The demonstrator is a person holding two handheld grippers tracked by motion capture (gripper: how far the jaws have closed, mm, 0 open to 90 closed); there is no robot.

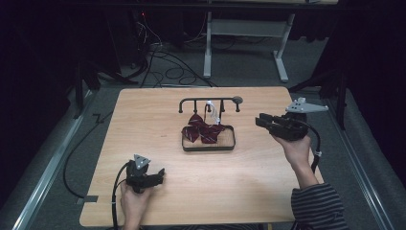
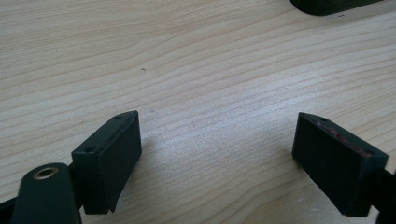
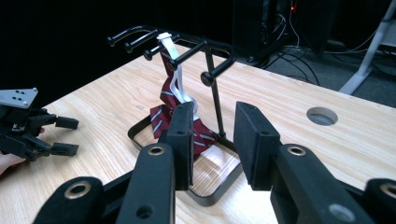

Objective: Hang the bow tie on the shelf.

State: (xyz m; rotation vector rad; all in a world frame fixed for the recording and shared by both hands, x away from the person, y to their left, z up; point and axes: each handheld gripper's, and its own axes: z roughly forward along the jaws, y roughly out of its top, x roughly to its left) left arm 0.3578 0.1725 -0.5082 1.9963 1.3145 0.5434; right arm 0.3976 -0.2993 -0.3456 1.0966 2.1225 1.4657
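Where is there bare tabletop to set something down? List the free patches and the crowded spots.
Free: the light wooden tabletop left of the black wire rack with its oval base, and the wide strip between that rack and the left claw. Crowded: the rack's base, where the dark red striped bow tie lies, and the right side, where the right claw hovers open.

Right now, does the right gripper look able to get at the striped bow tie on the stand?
Probably yes: the right gripper is open, aimed at the bow tie, with bare table between; the stand's pegs crowd it.
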